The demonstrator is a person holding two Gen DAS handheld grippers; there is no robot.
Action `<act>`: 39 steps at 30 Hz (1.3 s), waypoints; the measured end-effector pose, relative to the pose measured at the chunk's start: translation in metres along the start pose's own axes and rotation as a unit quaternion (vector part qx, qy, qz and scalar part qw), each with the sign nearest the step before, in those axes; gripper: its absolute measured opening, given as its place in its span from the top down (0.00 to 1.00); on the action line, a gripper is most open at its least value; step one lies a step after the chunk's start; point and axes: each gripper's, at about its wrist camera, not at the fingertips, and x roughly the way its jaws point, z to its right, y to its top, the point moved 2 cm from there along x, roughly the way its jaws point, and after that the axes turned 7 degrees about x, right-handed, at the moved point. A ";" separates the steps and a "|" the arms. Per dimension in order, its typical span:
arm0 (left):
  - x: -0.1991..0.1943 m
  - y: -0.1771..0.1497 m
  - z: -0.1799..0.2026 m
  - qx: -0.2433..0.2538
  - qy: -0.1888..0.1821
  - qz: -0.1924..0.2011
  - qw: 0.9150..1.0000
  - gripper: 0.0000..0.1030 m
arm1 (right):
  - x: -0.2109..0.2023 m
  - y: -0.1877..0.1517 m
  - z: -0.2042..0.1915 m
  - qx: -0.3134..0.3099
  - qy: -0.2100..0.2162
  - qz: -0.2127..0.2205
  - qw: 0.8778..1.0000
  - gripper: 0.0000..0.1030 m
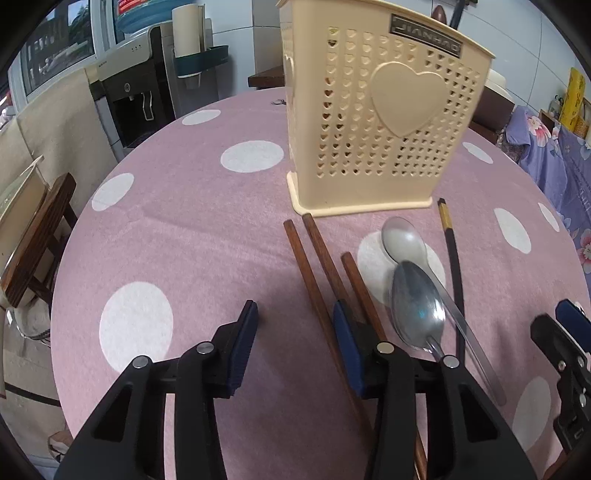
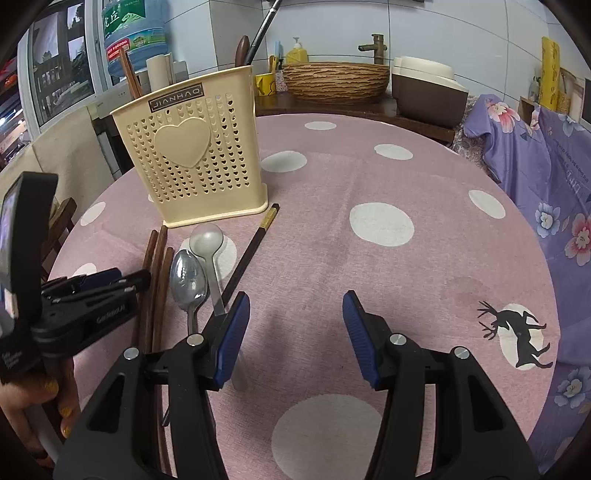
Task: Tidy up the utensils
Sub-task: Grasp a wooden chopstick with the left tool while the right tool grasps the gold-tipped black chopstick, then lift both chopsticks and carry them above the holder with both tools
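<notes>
Left gripper [image 1: 295, 314] jaws apart, nothing clamped, right finger over chopsticks [image 1: 314, 258]. Right gripper [image 2: 295, 306] apart, empty. Spoons [image 1: 417, 306] near holder [image 1: 369, 129].

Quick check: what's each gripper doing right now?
Left gripper: open, holding nothing, beside brown wooden chopsticks.
Right gripper: open, empty.

- We read "JIANHAO" on the dark label near the top of the cream utensil holder [image 2: 192, 155], mirrored left to right in both views.
- We make out large Chinese characters on the green label of the water bottle [image 2: 133, 29], with small digits on its red band too blurred to read.
- Small lettering on the left tongs [image 2: 110, 291] stays illegible to us.
</notes>
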 end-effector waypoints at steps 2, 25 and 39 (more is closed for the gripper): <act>0.003 0.004 -0.007 -0.004 0.001 -0.001 1.000 0.69 | 0.003 0.003 0.000 0.005 0.006 -0.008 1.000 0.48; 0.008 0.011 -0.032 -0.042 -0.007 -0.007 0.999 0.83 | 0.096 0.052 -0.041 0.044 -0.022 -0.085 0.995 0.70; 0.011 0.015 -0.025 -0.042 0.009 -0.010 0.999 0.83 | 0.108 0.065 -0.036 0.055 -0.040 -0.083 0.994 0.91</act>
